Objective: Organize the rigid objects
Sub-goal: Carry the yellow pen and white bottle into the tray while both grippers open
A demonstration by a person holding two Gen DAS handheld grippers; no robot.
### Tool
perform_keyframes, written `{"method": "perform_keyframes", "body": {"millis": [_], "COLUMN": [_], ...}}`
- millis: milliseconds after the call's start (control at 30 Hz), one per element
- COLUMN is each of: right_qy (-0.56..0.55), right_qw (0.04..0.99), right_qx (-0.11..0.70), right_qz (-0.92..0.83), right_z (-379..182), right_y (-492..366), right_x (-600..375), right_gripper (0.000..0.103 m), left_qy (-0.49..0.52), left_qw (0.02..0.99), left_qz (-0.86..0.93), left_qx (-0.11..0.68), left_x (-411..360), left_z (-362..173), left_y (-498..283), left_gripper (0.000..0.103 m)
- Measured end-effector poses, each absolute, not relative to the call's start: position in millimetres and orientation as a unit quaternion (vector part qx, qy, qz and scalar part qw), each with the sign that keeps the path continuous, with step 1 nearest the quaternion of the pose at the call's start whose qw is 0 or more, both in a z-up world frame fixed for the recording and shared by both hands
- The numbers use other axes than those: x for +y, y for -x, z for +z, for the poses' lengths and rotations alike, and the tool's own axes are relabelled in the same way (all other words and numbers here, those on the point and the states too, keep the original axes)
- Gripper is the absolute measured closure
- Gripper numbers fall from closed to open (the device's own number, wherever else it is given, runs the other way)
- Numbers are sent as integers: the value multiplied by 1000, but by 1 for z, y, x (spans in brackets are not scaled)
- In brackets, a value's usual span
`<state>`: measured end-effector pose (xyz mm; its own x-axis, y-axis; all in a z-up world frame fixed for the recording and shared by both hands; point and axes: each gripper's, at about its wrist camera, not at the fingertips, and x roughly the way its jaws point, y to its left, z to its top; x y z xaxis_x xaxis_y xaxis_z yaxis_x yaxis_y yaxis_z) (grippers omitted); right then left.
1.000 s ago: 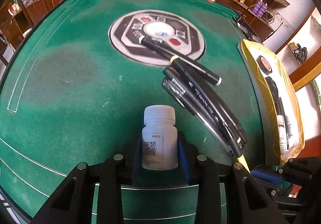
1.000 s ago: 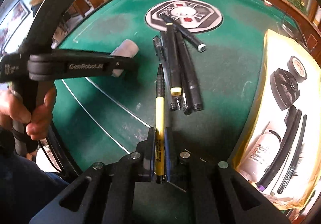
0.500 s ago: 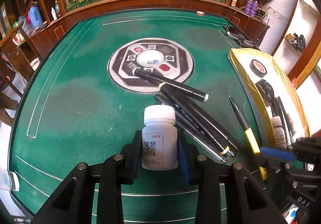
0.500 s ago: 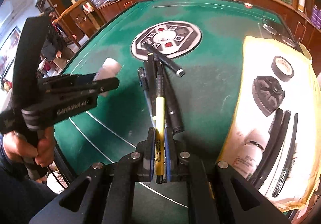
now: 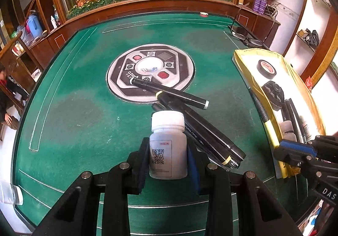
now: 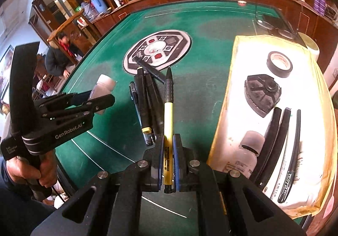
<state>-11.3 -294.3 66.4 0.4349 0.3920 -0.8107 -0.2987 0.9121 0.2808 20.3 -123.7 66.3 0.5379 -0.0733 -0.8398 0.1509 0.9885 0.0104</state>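
Observation:
My left gripper (image 5: 168, 162) is shut on a white pill bottle (image 5: 168, 145) with a QR label, held above the green table. It also shows in the right wrist view (image 6: 104, 88). My right gripper (image 6: 168, 151) is shut on a yellow and black pen (image 6: 168, 122), lifted above the table beside the yellow tray (image 6: 238, 79). The pen also shows in the left wrist view (image 5: 268, 124). Several black markers (image 5: 198, 126) lie in a pile on the felt, also in the right wrist view (image 6: 147, 100).
The tray holds a tape roll (image 6: 279, 63), a black wedge-shaped part (image 6: 263, 94), a white bottle (image 6: 246, 151) and black strips (image 6: 281, 143). A round control panel (image 5: 150, 71) sits mid-table. Wooden rim (image 5: 147, 3) surrounds the felt.
Both grippers have risen and pulled back from the table. The right gripper has carried the yellow pen away from the marker pile toward the tray.

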Motion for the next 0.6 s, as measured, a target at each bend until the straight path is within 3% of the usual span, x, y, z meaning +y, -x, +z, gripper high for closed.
{"method": "perform_keyframes", "body": {"millis": [600], "right_qy": [-89], "right_qw": [856], "right_qx": [478], "right_qz": [175], "right_z": [76], "right_y": [20], "right_x": [-330], "right_gripper": [95], "left_qy": [-53], "left_qw": [880], "left_qz": [-78], "left_qx": [465], "left_x": [-145], "left_z": [76], "left_y": [-14], "left_gripper": [68]}}
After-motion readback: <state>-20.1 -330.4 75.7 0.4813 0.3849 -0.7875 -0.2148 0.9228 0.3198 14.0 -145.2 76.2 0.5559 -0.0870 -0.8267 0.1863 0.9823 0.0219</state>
